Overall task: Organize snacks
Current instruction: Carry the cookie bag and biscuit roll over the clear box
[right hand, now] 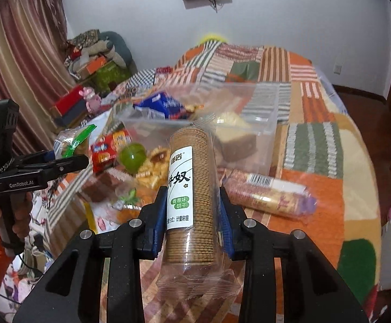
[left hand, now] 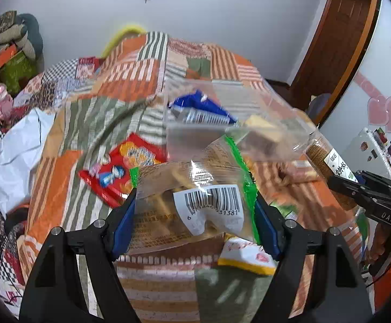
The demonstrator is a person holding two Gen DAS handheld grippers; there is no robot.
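Observation:
My left gripper (left hand: 195, 202) is shut on a clear snack bag with green edges and a barcode label (left hand: 195, 196), held above the bed; it also shows in the right wrist view (right hand: 71, 142). My right gripper (right hand: 192, 202) is shut on a clear-wrapped cracker roll with a white label (right hand: 190, 188), also seen in the left wrist view (left hand: 327, 161). A clear plastic bin (right hand: 265, 107) lies ahead on the quilt, holding a blue packet (right hand: 163, 105) and a brown cake slice (right hand: 238, 140). The bin (left hand: 222, 88) also shows in the left wrist view.
Loose snacks lie on the patchwork quilt (right hand: 316, 183): a red packet (left hand: 117, 167), a second cracker roll (right hand: 268, 193), a green jelly cup (right hand: 132, 156), a yellow-edged packet (left hand: 246, 255). A white bag (left hand: 15, 156) lies left. Boxes and clutter (right hand: 95, 64) stand by the wall.

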